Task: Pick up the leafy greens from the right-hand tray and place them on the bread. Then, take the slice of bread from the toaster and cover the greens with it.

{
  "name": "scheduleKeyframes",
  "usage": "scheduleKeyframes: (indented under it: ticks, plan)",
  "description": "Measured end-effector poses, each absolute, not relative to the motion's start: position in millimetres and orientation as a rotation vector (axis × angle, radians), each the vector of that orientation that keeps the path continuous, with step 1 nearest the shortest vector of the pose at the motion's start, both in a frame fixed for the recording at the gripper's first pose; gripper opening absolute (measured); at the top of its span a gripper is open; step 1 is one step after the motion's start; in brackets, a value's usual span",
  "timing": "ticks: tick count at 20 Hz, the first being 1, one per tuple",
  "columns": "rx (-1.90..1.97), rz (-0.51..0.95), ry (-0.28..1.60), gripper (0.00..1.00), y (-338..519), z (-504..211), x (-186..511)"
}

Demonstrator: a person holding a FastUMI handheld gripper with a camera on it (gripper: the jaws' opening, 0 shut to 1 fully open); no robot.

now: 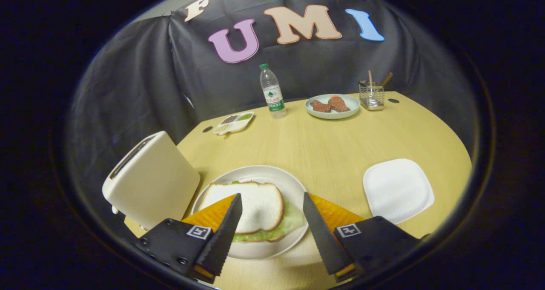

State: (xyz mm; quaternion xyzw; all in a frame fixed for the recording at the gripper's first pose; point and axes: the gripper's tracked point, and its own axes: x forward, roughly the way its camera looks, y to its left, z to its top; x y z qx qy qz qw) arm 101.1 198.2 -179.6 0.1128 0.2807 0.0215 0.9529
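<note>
A round white plate (272, 177) lies on the table just ahead of my fingers. On it a slice of white bread (255, 207) covers leafy greens (291, 222), whose edge sticks out at the right and front over a lower slice. My gripper (272, 209) hangs above the plate's near side, open, with nothing between its fingers; the left finger overlaps the top slice's edge in the view. A cream toaster (151, 181) stands left of the plate. A square white tray (398, 188) lies bare to the right.
Far across the wooden table (332, 149) stand a water bottle (272, 92), a round plate with meat pieces (333, 106), a small divided dish (234, 122) and a wire holder with sticks (371, 94).
</note>
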Motion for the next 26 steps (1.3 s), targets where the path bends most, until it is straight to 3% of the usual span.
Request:
scheduleKeyframes:
  ticks: [2,16,26]
  plan:
    - [0.193,0.056,0.504,0.96,190.8,-157.4,103.9]
    - [0.034,0.141,-0.036,0.96,122.6,16.9,49.0]
    - [0.034,-0.013,-0.175,0.96,19.2,18.6,14.8]
